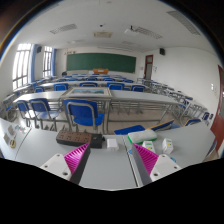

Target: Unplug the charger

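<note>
the gripper (112, 158) is hovering over a table (112, 170), fingers lying apart. a box (73, 137) is sitting beyond the left finger; rows of chairs (84, 113) are standing behind, a board (100, 62) farthest back.

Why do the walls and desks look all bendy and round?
In the gripper view, the wide-angle lens bows the ceiling and the rows of blue chairs into curves; daylight glares at the windows; the open fingers stand large up close.

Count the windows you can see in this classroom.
2 windows: one on the side wall beyond the blue chairs, another farther along, nearer the green chalkboard. More may be hidden. The hand-held gripper is open.
</note>
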### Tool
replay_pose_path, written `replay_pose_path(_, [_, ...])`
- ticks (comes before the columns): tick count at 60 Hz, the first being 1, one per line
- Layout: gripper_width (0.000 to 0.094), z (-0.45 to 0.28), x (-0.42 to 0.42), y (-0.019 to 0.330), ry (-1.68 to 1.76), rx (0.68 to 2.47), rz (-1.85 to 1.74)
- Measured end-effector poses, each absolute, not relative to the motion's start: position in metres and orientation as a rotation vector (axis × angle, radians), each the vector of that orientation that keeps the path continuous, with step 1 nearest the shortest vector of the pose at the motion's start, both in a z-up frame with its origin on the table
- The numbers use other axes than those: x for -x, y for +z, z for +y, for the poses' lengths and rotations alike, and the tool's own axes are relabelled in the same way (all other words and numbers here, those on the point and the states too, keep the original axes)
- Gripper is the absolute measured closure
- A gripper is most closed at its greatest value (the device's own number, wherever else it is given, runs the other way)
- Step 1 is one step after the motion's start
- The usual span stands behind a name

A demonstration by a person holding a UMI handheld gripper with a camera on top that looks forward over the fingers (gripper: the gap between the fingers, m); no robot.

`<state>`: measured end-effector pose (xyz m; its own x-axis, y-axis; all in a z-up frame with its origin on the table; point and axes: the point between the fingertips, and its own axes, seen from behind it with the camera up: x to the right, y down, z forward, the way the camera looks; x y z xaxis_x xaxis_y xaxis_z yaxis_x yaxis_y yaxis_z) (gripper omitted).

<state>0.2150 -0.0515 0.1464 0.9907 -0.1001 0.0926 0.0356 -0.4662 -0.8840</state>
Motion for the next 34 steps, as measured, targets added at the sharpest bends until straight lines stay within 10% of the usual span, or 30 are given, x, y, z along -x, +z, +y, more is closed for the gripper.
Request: replay_pose_path(34, [0.0084, -0.249, -0.154, 0.212, -0.185, 2.023, 0.042])
